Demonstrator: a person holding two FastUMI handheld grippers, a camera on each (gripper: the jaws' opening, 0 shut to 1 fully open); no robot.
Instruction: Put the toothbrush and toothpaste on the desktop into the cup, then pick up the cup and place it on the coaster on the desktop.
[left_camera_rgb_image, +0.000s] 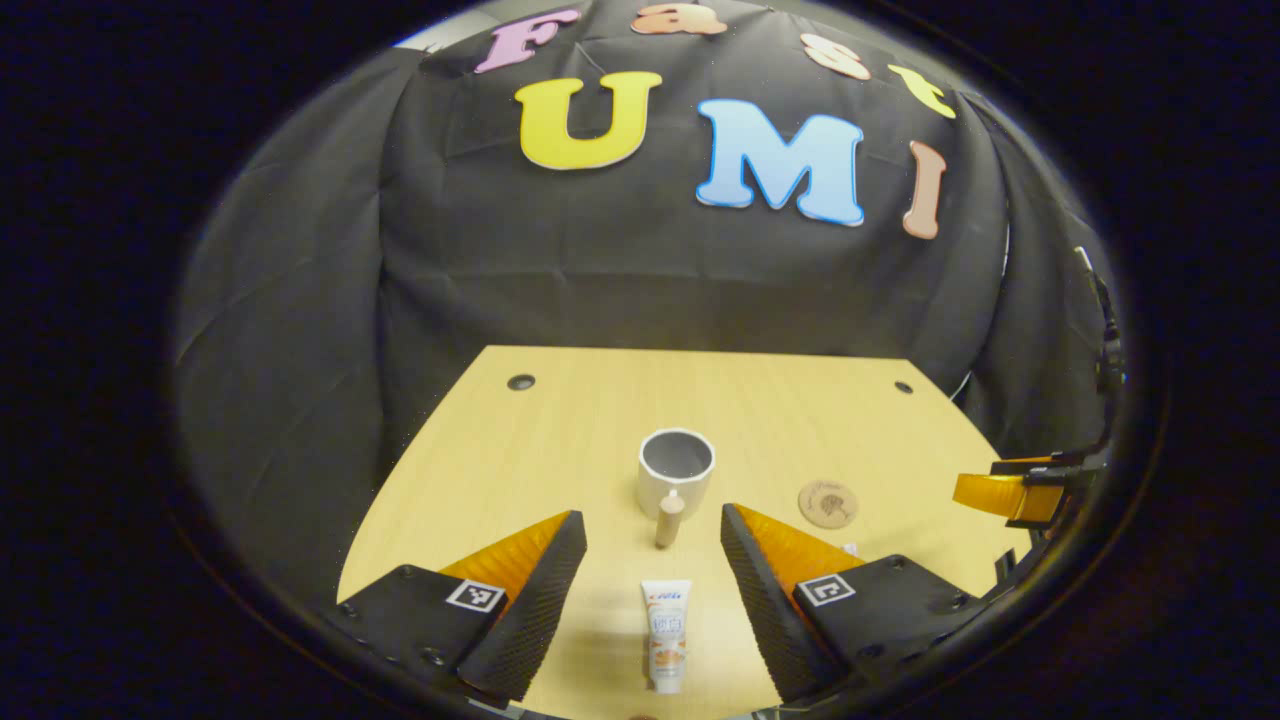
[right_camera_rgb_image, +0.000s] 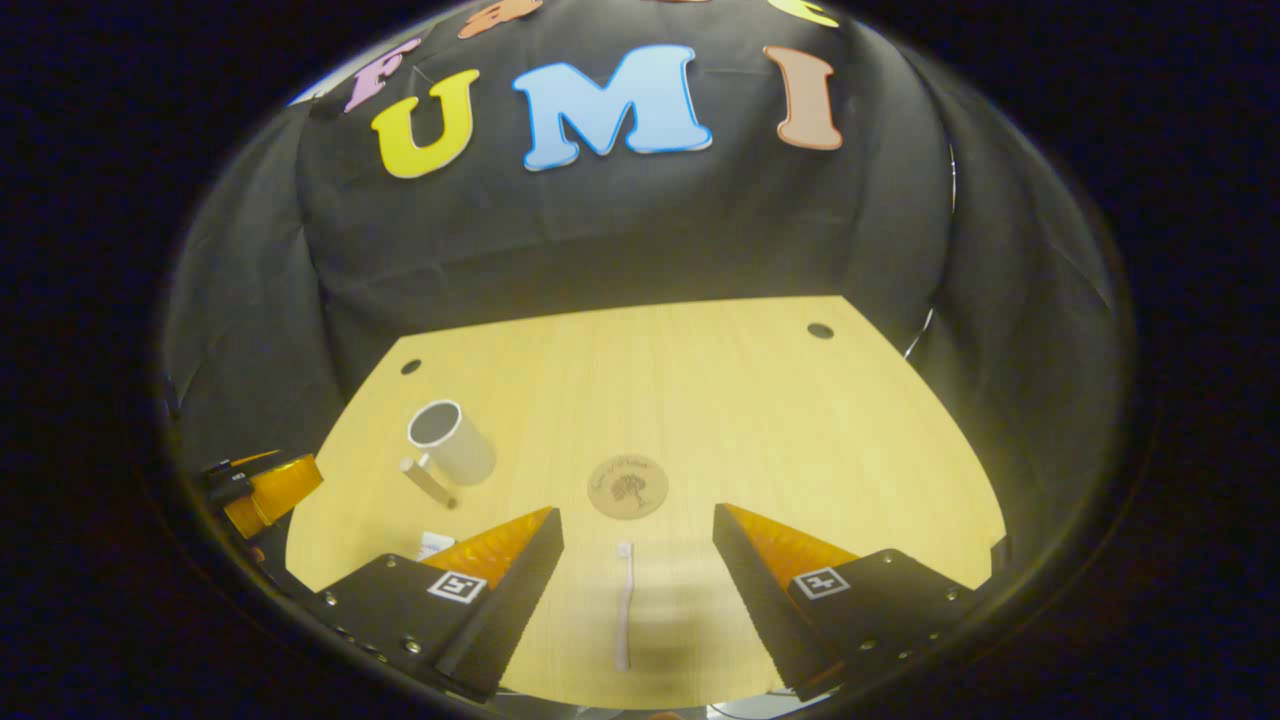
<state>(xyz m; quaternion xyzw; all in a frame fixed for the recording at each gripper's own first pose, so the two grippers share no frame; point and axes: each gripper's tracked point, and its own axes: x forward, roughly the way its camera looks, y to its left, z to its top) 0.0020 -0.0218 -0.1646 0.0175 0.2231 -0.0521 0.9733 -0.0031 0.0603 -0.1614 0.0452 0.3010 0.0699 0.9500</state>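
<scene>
In the left gripper view, the left tool (left_camera_rgb_image: 654, 545) hangs above the wooden desk (left_camera_rgb_image: 520, 450) with its two fingers spread wide and nothing between them that they touch. The toothpaste (left_camera_rgb_image: 667, 634) lies flat on the desk in the gap below the fingers, with its cap end pointing toward the camera. A little past it stands the white cup (left_camera_rgb_image: 676, 470), upright and open at the top, with a wooden handle (left_camera_rgb_image: 669, 520) that sticks out toward the toothpaste. The round brown coaster (left_camera_rgb_image: 828, 503) lies flat to the right of the cup, near it but not touching. At the far right edge the right tool shows, too small to tell much about. In the right gripper view, the right tool (right_camera_rgb_image: 638, 540) also has its fingers spread wide and holds nothing. The white toothbrush (right_camera_rgb_image: 624, 605) lies flat on the desk (right_camera_rgb_image: 800, 420) in the gap below them, with its brush end pointing away toward the coaster (right_camera_rgb_image: 628, 486), which is just beyond it. The cup (right_camera_rgb_image: 452, 441) is off to the left, apart from the coaster, and the left tool shows at the left edge
</scene>
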